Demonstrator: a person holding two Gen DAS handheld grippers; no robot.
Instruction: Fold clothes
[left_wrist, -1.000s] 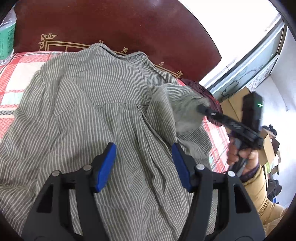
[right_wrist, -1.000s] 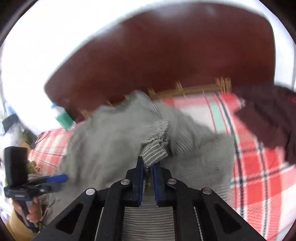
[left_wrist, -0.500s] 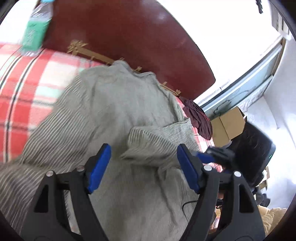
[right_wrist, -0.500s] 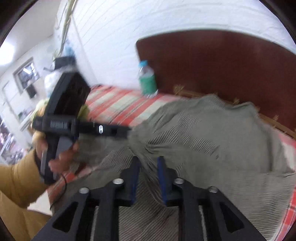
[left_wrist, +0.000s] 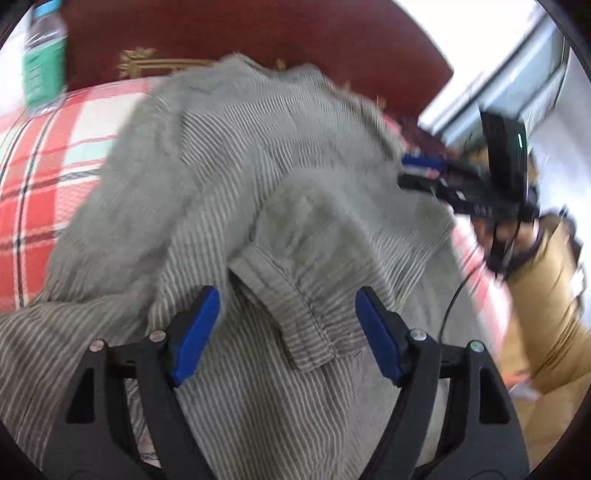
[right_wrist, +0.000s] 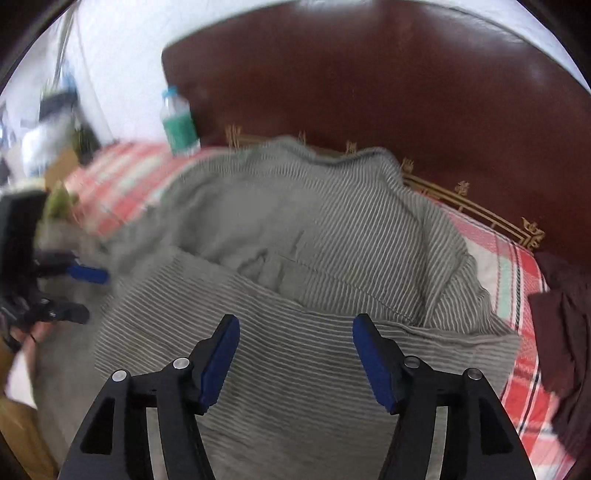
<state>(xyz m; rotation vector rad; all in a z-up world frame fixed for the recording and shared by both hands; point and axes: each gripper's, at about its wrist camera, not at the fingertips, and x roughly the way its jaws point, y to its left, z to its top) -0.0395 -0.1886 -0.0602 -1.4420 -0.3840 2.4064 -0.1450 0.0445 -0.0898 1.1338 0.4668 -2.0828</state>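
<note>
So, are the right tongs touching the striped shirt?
Apart. In the right wrist view the right tongs are opening with both blue pads clear of the striped shirt; nothing is pinched between them.

Legible text: none for you to record. The bottle (right_wrist: 180, 127) carries a green label (left_wrist: 41, 72), but you find its print too blurred to read in either wrist view. The dark headboard (right_wrist: 406, 92) bears only gold ornament (left_wrist: 142, 66), no lettering. The black handle of the right gripper (left_wrist: 421, 171) shows faint pale marks you cannot make out.
</note>
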